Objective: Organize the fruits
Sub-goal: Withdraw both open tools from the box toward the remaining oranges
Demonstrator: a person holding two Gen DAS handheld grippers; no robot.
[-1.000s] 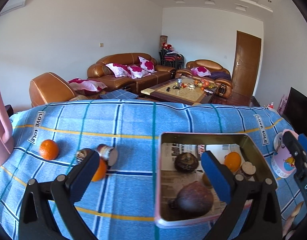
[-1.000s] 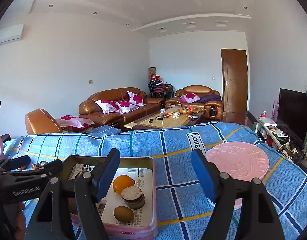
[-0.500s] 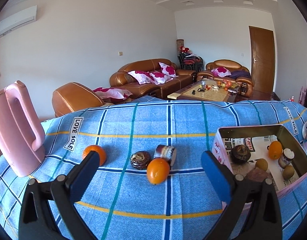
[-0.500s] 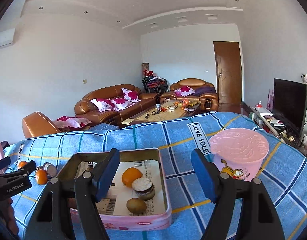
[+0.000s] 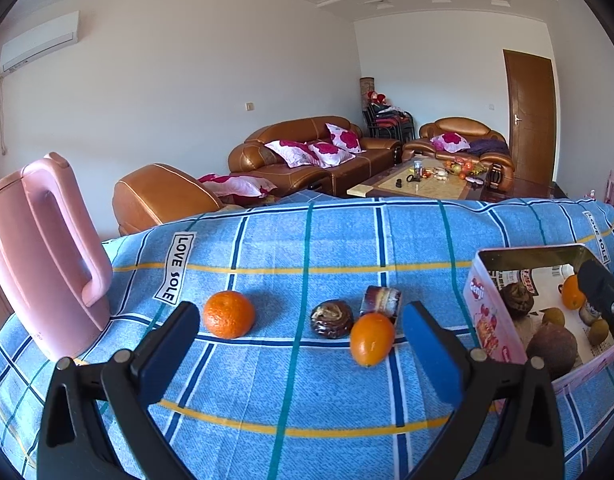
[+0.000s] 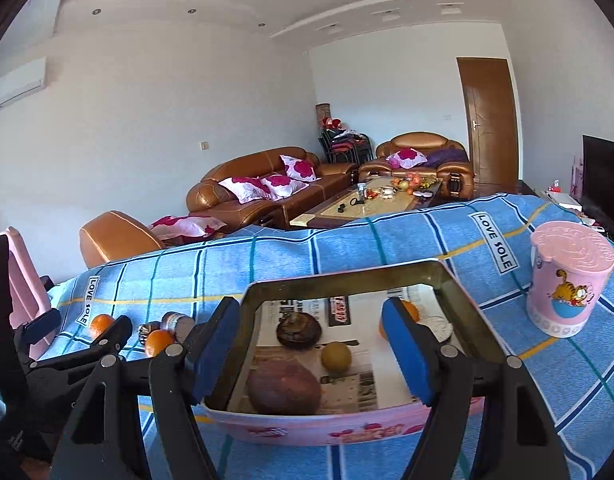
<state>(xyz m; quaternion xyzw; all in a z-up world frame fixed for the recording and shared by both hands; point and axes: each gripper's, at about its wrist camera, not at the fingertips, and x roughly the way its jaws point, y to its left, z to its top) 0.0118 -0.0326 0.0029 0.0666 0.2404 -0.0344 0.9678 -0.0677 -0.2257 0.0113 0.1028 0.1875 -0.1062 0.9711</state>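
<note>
My left gripper (image 5: pixel 301 346) is wide open and holds nothing. My right gripper (image 6: pixel 311 350) is too. Two oranges (image 5: pixel 228 314) sit mid-tablecloth (image 5: pixel 267 248); the tin box (image 6: pixel 347 426) waits by its right edge.

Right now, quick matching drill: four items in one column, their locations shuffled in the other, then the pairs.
Items:
1. pink kettle
2. round orange
3. large dark brown fruit
4. pink lidded cup

Places:
A. inside the pink tin
B. on the cloth, right of the tin
C. far left of the cloth
D. loose on the cloth, between the kettle and the chocolate pastry

Pairs: 1-C, 2-D, 3-A, 4-B
</note>
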